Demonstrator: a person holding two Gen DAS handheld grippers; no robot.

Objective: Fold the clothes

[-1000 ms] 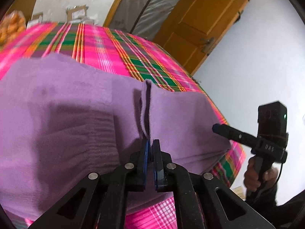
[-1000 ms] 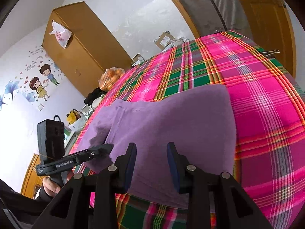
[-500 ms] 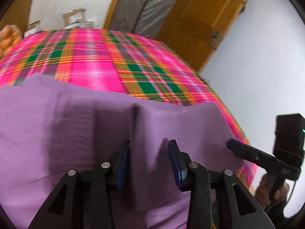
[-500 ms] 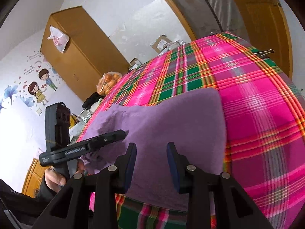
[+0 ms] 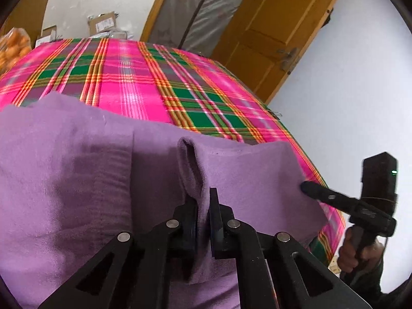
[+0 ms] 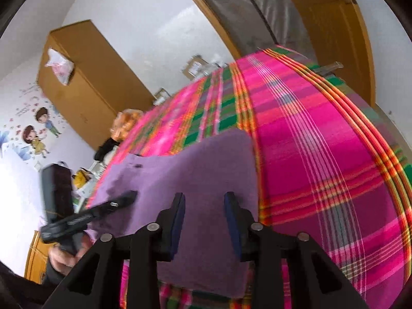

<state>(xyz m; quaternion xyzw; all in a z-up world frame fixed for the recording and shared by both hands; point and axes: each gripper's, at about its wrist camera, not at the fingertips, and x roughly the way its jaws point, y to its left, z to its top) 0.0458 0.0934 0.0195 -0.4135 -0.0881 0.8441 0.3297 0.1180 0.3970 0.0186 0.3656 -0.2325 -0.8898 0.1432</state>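
Observation:
A purple garment (image 5: 77, 167) lies spread on the near part of a pink and green plaid bedspread (image 5: 128, 82). My left gripper (image 5: 203, 200) is shut on a raised fold of the purple cloth near its front edge. In the right wrist view the same garment (image 6: 206, 159) lies under my right gripper (image 6: 204, 206), which stands open over the cloth's right part with nothing between its fingers. The right gripper's tip (image 5: 309, 189) shows at the garment's right corner. The left gripper (image 6: 128, 195) shows at the left part of the cloth.
A wooden door (image 5: 278, 25) stands behind the bed at the right. Cardboard boxes (image 5: 103, 23) and a bag of oranges (image 5: 13, 49) sit beyond the far edge. A wooden wardrobe (image 6: 85, 85) stands at the left wall. A person's hand (image 5: 355, 255) holds the right gripper's handle.
The left gripper opened half a second ago and has shut again on a fold of the purple cloth. The right gripper stayed open and tilted closer over the cloth.

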